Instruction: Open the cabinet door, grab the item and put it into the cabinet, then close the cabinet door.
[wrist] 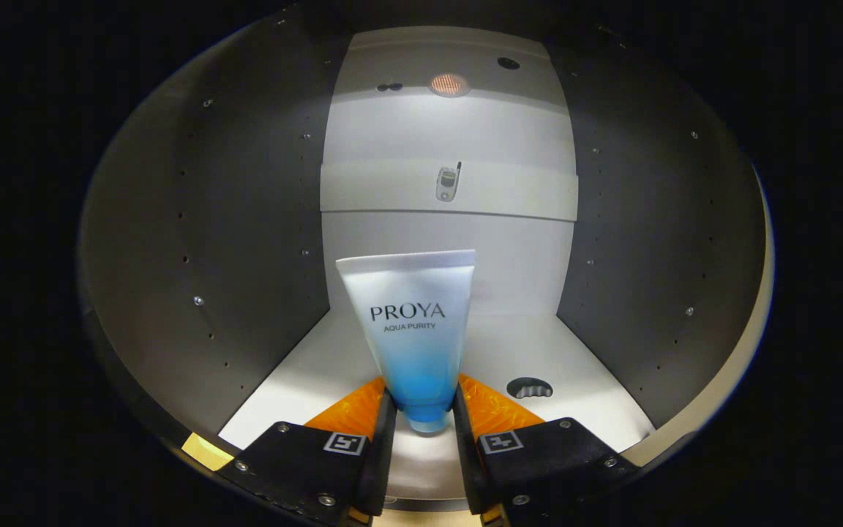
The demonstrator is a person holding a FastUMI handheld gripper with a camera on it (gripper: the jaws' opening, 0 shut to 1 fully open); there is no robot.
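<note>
A white-to-blue cosmetic tube (414, 329) stands cap down between my fingers, its flat crimped end up. My gripper (425, 410) is shut on the tube's lower blue part, both fingers pressing its sides. The tube and fingers are inside the open cabinet (246, 241), over its white floor (538, 351). The cap seems to hang just above or at the floor; I cannot tell whether it touches. The cabinet door is out of sight.
Dark grey side walls with rows of small holes close in left and right. The white back wall (451, 249) has a horizontal band with a small phone-shaped sticker (447, 183). A dark oval cutout (529, 387) lies in the floor right of the fingers. A round light (448, 84) glows above.
</note>
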